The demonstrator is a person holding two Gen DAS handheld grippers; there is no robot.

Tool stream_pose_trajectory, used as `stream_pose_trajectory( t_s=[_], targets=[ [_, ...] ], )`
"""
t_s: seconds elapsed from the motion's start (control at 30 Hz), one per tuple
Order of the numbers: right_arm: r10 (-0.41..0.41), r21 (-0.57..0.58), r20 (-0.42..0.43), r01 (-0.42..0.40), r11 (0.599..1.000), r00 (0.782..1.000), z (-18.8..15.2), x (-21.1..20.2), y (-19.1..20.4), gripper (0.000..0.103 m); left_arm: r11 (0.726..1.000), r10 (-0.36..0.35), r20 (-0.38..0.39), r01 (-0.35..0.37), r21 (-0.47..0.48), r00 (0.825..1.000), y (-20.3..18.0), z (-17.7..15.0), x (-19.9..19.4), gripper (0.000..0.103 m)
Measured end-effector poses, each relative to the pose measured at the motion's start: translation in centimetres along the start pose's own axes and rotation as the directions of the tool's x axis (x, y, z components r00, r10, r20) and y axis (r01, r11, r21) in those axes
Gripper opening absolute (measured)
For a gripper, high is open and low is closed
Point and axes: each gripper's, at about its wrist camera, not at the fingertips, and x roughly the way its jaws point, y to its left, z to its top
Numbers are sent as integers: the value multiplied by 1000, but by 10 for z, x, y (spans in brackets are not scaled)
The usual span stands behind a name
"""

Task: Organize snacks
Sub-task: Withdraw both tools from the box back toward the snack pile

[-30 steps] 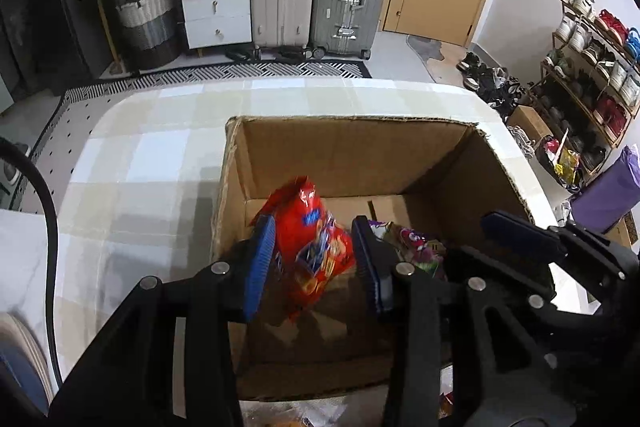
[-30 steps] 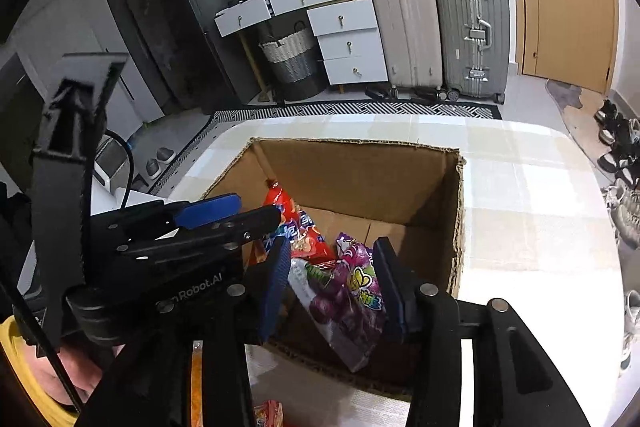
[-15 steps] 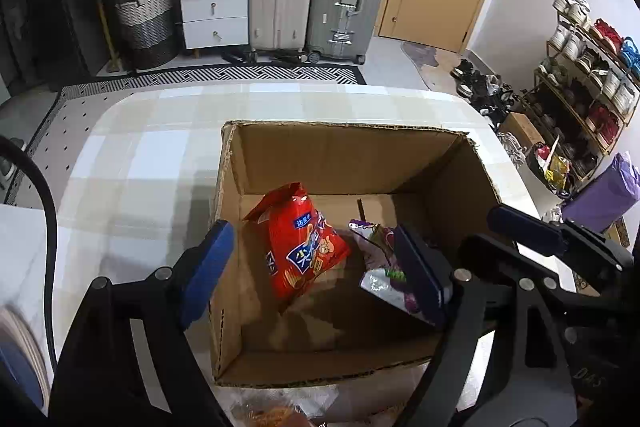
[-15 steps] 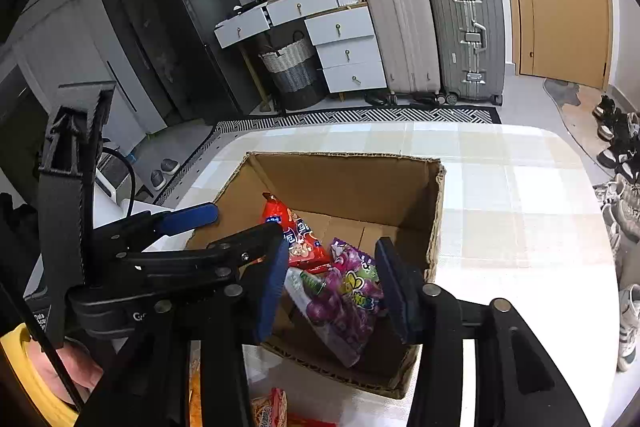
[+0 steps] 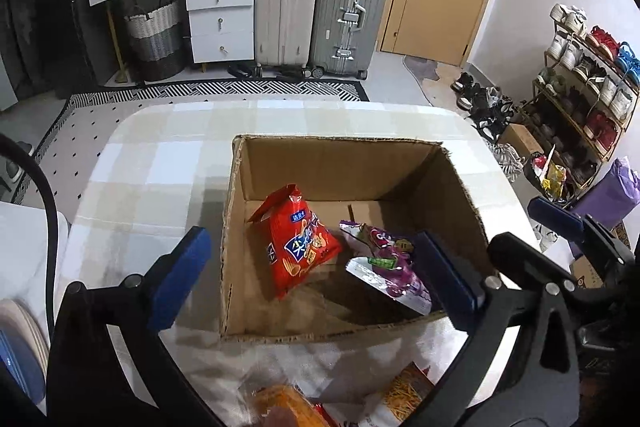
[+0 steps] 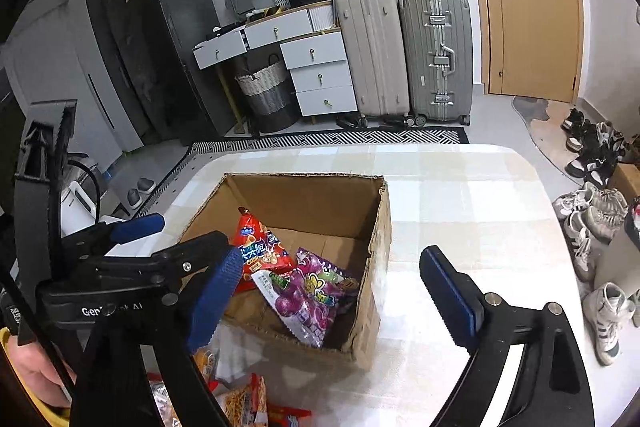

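Observation:
An open cardboard box (image 5: pixel 320 163) (image 6: pixel 376 227) stands on the checked table. Inside lie a red snack bag (image 5: pixel 298 239) (image 6: pixel 260 251) and a purple candy bag (image 5: pixel 390 267) (image 6: pixel 308 295). My left gripper (image 5: pixel 316 275) is open and empty, above the box's near edge. My right gripper (image 6: pixel 332 293) is open and empty, raised over the box's near right part. Both bags lie free in the box. More snack packets (image 5: pixel 288 407) (image 6: pixel 244 403) lie on the table in front of the box.
The table (image 6: pixel 460 195) has rounded far corners and bare surface to the right and left of the box. Beyond it are suitcases (image 5: pixel 320 7), white drawers (image 5: pixel 220 19), a basket, a door and a shoe rack (image 5: pixel 580 79).
Both grippers let go of their bags, opened wide and pulled back and up. The red bag and the purple bag now lie in the box.

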Motion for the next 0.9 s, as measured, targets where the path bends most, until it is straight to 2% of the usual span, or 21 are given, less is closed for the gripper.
stream_pose_trajectory(
  t_s=[0.17, 0.43, 0.73, 0.9],
  targets=[
    [-35, -52, 18, 36, 998, 999, -2, -20, 12, 92, 1000, 4, 19, -4, 5, 1000, -4, -1, -27, 102],
    [-34, -109, 68, 41, 993, 997, -9, -69, 41, 92, 1000, -4, 64, 6, -28, 998, -4, -13, -88, 102],
    [7, -112, 124, 7, 994, 992, -36, -135, 71, 93, 999, 12, 138, -5, -49, 990, -3, -52, -181, 102],
    [17, -142, 165, 7, 990, 986, -58, -180, 91, 93, 999, 32, 198, -26, -35, 980, -7, -82, -243, 102]
  ],
)
